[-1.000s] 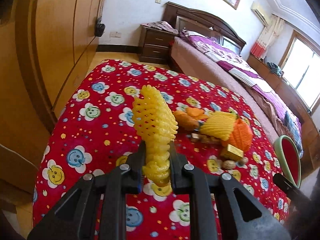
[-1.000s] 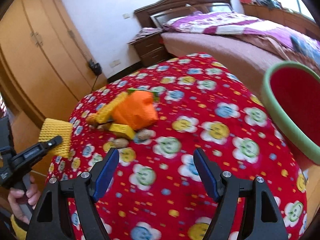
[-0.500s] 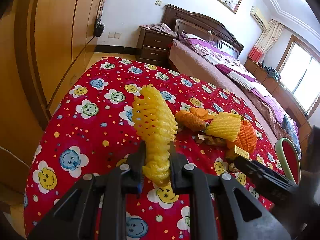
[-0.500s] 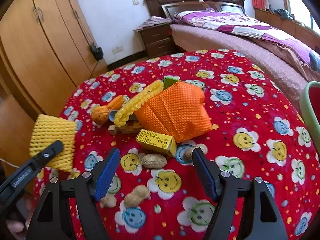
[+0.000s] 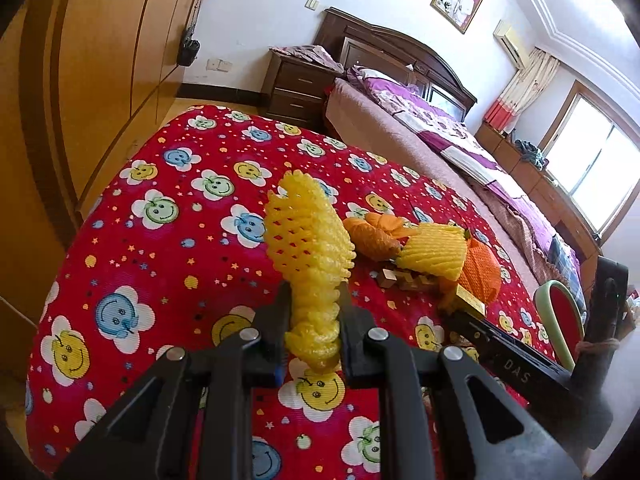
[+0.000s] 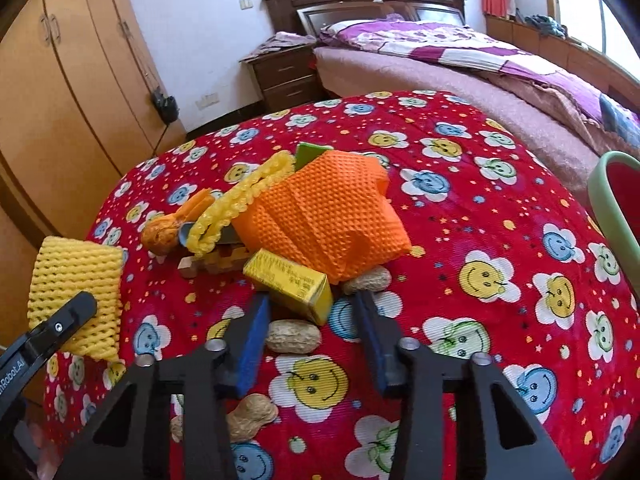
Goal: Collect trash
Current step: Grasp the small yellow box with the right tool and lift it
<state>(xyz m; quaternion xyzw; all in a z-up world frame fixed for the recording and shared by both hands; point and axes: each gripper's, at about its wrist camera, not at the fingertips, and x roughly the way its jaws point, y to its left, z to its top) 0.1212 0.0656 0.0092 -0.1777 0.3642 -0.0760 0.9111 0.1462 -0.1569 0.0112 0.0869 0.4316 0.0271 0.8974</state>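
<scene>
My left gripper (image 5: 312,312) is shut on a yellow foam fruit net (image 5: 308,248) and holds it above the red smiley-face cloth (image 5: 160,264); the net also shows in the right wrist view (image 6: 76,284). My right gripper (image 6: 310,316) is open, low over the cloth, its jaws either side of a small yellow box (image 6: 290,284) with a peanut (image 6: 294,336) between them. Behind lie an orange foam net (image 6: 328,216), another yellow net (image 6: 236,200) and a wooden piece (image 6: 212,260).
A green-rimmed red bin (image 6: 618,200) stands at the table's right edge, also in the left wrist view (image 5: 560,316). More peanuts (image 6: 250,416) lie near my right gripper. A wardrobe (image 5: 100,60) is to the left, a bed (image 6: 460,72) behind.
My right gripper has moved forward and down to the trash pile, now straddling the yellow box and a peanut. My left gripper keeps the yellow net, nearly still.
</scene>
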